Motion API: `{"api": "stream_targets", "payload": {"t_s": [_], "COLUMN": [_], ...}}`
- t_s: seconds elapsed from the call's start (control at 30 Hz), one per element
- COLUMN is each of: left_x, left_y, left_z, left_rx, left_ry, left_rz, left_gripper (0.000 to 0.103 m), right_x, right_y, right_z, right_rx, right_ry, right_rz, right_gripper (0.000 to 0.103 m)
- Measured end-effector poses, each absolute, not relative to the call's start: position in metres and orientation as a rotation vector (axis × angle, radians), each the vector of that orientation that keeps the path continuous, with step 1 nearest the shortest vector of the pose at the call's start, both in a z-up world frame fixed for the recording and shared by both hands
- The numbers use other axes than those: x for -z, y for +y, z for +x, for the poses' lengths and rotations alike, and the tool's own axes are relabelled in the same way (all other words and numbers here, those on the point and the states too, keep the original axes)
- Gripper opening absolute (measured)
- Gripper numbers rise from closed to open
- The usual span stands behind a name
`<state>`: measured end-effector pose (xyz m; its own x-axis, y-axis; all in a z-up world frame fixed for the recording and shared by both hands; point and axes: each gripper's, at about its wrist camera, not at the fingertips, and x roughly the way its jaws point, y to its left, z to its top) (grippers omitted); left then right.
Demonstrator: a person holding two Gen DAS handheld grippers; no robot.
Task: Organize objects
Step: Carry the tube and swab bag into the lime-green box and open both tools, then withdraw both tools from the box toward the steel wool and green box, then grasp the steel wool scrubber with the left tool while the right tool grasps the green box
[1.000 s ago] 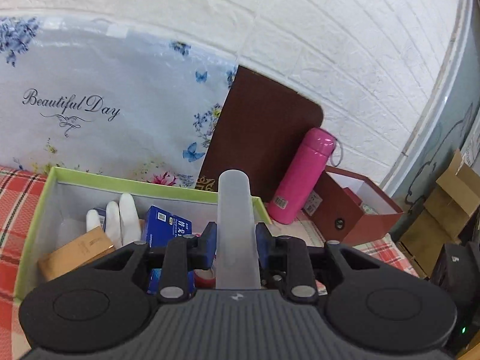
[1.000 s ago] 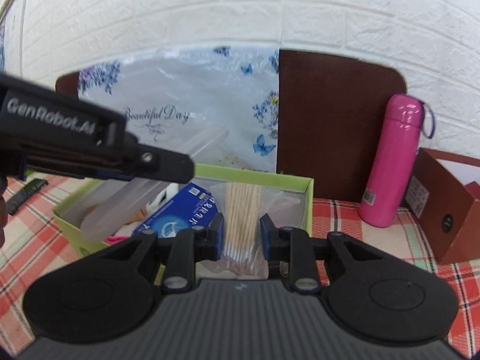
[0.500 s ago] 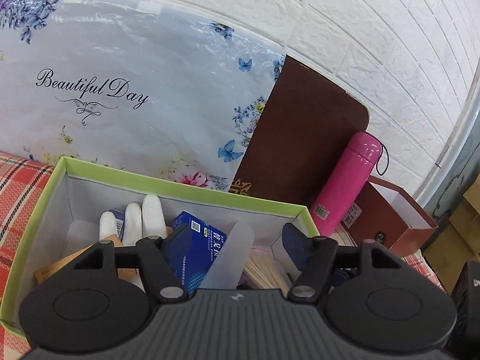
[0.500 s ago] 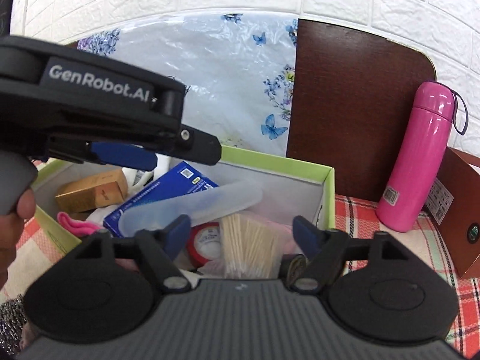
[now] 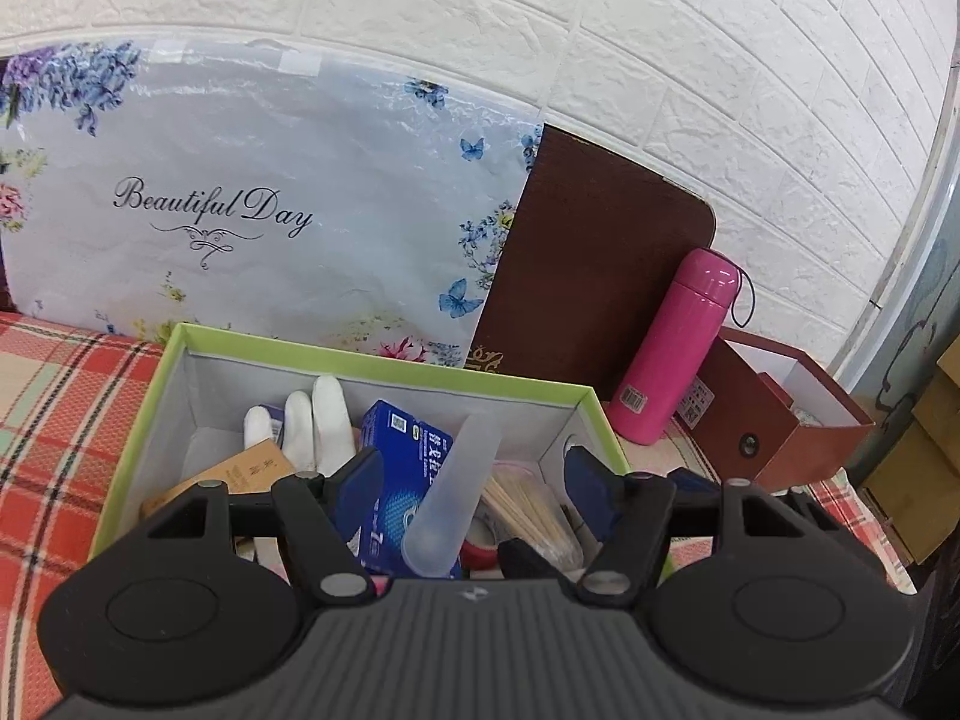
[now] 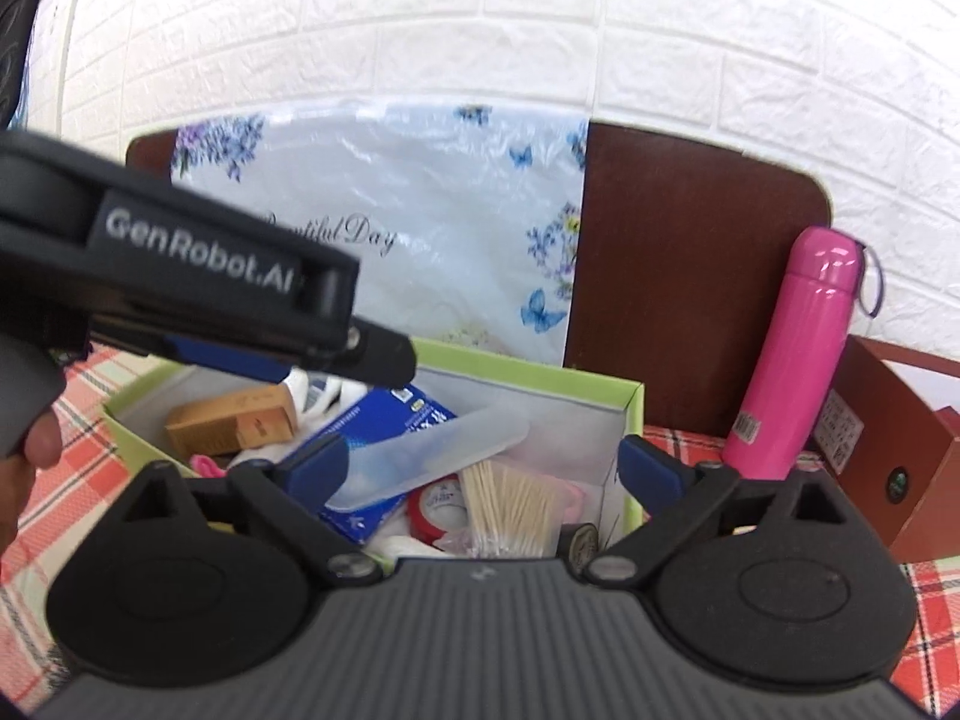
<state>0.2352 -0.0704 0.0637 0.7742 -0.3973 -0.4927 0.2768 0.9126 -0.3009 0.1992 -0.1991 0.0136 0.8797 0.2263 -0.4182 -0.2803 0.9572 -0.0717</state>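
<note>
The checked cloth (image 5: 54,396) is covering the desk at the far left of the left wrist view, and the green-rimmed box (image 5: 150,384) is sitting on it in front of the floral "Beautiful Day" bag (image 5: 252,204). Inside the box, reading leftward to rightward, a tan carton (image 5: 240,471) is lying beside a white glove (image 5: 318,420), then a blue packet (image 5: 414,450), then a frosted plastic case (image 5: 456,498) that is leaning across the blue packet, then a bundle of wooden sticks (image 5: 528,510) in a clear bag. The left gripper (image 5: 474,480) is hovering over the box with its jaws spread wide, gripping nothing; the frosted case is lying loose between them. Only the right wrist view is showing that same left gripper (image 6: 360,354) from the side, with its "GenRobot.AI" lettering and the person's hand (image 6: 36,444) behind it. That view is also revealing a roll of red tape (image 6: 438,510) and something pink (image 6: 207,468) in the box, both mostly hidden from the left camera. The right gripper (image 6: 480,468) is likewise standing wide open and empty above the sticks (image 6: 510,510). Farther right, both views are showing a brown board (image 6: 690,276), a pink flask (image 6: 798,354) standing upright, and a maroon box (image 5: 780,420).
</note>
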Motion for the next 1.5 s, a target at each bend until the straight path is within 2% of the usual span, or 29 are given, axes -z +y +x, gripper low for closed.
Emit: {"api": "stream_targets", "payload": {"t_s": [0.4, 0.83, 1.5], "left_x": [-0.071, -0.055, 0.019], "left_y": [-0.059, -0.035, 0.017], "left_z": [0.173, 0.121, 0.097], "left_rx": [0.346, 0.307, 0.199], "left_ry": [0.542, 0.532, 0.683], "left_rz": [-0.197, -0.175, -0.177], "left_gripper": [0.070, 0.070, 0.070], "right_x": [-0.030, -0.012, 0.052], "right_y": [-0.199, -0.195, -0.191], "right_z": [0.149, 0.094, 0.049], "right_rx": [-0.284, -0.278, -0.289], "right_ry": [0.391, 0.422, 0.608], "right_rz": [-0.132, -0.113, 0.039], "right_gripper": [0.103, 0.103, 0.103]}}
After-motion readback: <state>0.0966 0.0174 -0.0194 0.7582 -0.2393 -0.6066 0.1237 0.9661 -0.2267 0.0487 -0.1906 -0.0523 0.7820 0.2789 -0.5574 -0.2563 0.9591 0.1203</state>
